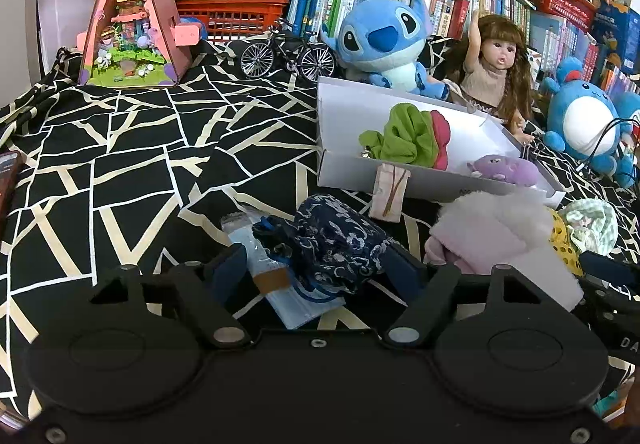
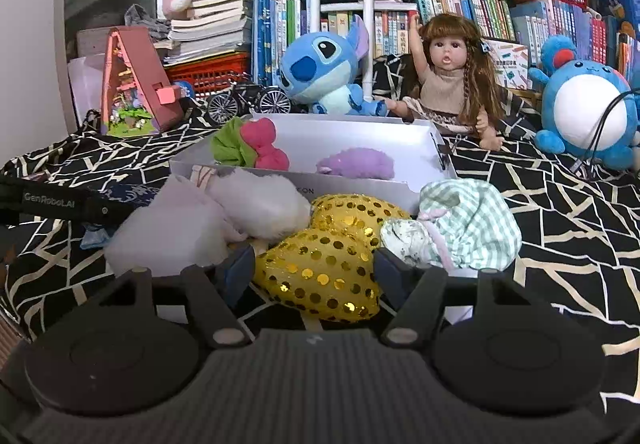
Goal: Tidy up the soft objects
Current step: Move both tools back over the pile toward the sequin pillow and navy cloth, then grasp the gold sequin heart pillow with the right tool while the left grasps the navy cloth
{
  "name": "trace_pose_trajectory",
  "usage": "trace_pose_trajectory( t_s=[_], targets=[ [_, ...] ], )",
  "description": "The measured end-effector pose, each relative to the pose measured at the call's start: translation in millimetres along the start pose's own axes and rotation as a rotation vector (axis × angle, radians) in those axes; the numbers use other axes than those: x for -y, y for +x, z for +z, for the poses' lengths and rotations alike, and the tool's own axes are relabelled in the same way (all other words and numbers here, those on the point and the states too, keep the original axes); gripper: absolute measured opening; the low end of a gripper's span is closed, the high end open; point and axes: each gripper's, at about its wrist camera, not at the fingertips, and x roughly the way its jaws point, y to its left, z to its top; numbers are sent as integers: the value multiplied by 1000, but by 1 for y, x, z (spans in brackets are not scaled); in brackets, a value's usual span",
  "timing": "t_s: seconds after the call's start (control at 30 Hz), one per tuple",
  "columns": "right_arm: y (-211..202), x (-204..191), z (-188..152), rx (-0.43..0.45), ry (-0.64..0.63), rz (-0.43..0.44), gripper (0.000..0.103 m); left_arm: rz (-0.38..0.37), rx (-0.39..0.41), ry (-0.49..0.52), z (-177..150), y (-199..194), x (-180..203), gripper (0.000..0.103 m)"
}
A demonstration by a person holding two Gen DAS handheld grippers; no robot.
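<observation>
My left gripper has its jaws around a dark blue patterned cloth pouch, which lies over a light blue face-mask packet. My right gripper has its jaws around a yellow sequined heart cushion. A white cardboard box behind them holds a green scrunchie, a pink bow and a purple plush; the box also shows in the left wrist view. A pale pink fluffy cloth and a green checked pouch lie in front of the box.
A black-and-cream patterned cloth covers the surface. Behind the box stand a Stitch plush, a doll, a blue round plush, a model bicycle and a pink triangular dollhouse. Bookshelves fill the back.
</observation>
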Motion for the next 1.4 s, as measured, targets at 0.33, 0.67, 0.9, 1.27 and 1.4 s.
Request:
trace_pose_trajectory(
  t_s=[0.33, 0.67, 0.9, 1.27, 1.4],
  targets=[
    [6, 0, 0, -3, 3, -18, 78, 24, 42, 38, 2, 0, 5, 75],
    [18, -2, 4, -5, 9, -21, 83, 46, 70, 119, 3, 10, 15, 77],
    [29, -1, 3, -25, 22, -24, 84, 28, 55, 130, 1, 18, 17, 75],
    [41, -1, 0, -44, 37, -21, 87, -10, 79, 181, 4, 2, 24, 49],
    [41, -3, -1, -47, 30, -22, 87, -11, 67, 209, 2, 5, 27, 49]
  ],
)
